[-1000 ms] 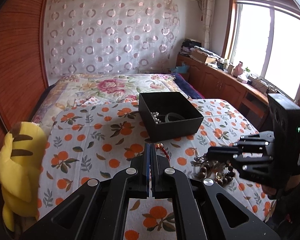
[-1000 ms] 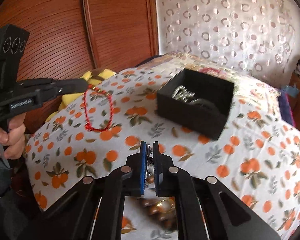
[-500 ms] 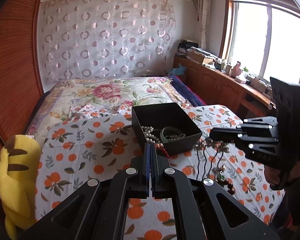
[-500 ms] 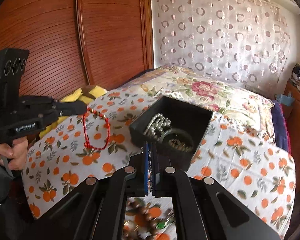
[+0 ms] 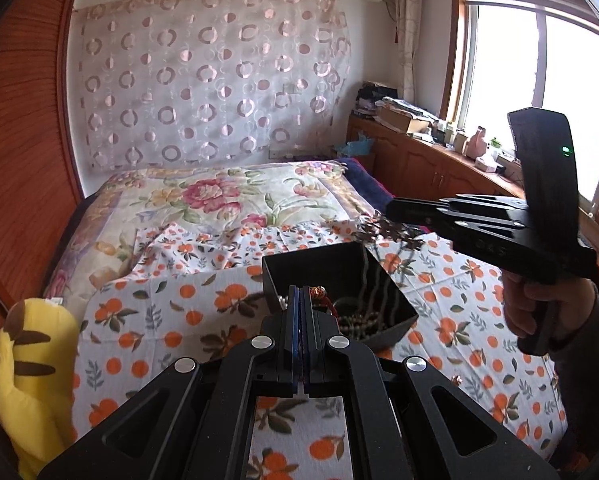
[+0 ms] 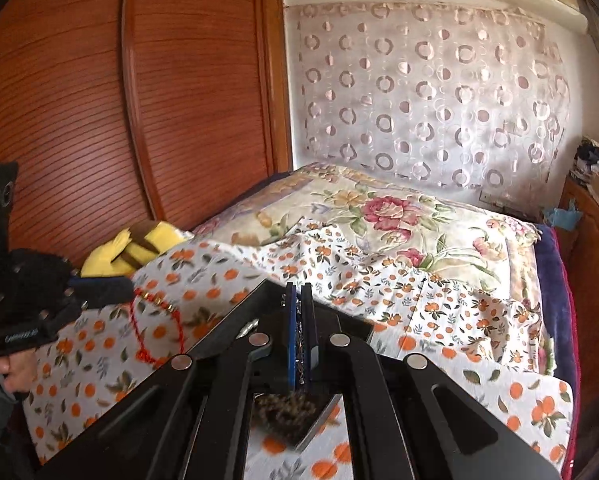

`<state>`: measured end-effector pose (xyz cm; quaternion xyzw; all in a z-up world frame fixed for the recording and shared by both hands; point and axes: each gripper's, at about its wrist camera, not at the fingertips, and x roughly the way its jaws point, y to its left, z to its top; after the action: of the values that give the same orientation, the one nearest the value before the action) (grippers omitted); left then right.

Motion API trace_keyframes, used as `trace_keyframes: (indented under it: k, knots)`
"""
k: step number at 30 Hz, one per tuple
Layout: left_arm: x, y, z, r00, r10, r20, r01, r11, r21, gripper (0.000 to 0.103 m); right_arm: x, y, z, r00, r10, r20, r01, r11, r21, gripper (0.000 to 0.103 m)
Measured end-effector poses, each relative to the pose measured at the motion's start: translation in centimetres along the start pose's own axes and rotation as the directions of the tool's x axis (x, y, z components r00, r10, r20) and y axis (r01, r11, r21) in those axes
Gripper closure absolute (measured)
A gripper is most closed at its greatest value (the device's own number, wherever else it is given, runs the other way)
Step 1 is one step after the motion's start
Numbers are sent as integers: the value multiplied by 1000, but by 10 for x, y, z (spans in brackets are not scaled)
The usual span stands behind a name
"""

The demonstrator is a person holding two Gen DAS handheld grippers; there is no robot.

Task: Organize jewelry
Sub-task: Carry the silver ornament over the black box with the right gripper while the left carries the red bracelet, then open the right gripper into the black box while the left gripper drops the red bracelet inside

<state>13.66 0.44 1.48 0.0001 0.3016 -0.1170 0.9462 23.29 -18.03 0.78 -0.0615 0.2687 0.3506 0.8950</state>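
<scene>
A black open box (image 5: 323,268) sits on the orange-print sheet and holds beads and a bangle. My left gripper (image 5: 302,294) is shut on a red cord bracelet (image 6: 155,328) with gold beads, which hangs beside the box's near left side. My right gripper (image 5: 391,212) is shut on a dark beaded necklace (image 5: 395,234) whose strands hang down into the box (image 6: 331,404). In the right wrist view my right gripper (image 6: 299,292) stands directly over the box, with beads (image 6: 287,404) showing below the fingers.
A yellow plush toy (image 5: 27,368) lies at the bed's left edge by the wooden wardrobe (image 6: 99,120). A floral quilt (image 5: 219,200) covers the far bed. A wooden cabinet (image 5: 419,164) with clutter runs under the window.
Both grippers have moved up and over towards the box. The necklace has been lifted off the sheet and now dangles into the box. The red bracelet has come closer to the box.
</scene>
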Motion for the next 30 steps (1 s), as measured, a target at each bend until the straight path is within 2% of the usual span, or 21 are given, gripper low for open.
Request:
trace_keyframes:
  k: [4,15,30]
  knots:
    - [10,-3,6,1000,-1,-13,1,1000,7,103,16,-13,-3,1000,13,8,-14,999,49,100]
    - [36,-15,15,999,-8,-48,9,1000,28,103,48,-26,-27,998,43,-49,-38,995,96,100]
    - [78,-19,30,997,8,-78,-4,999,53,103,25,-35,-25,999,-11,-37,14,996,84,99]
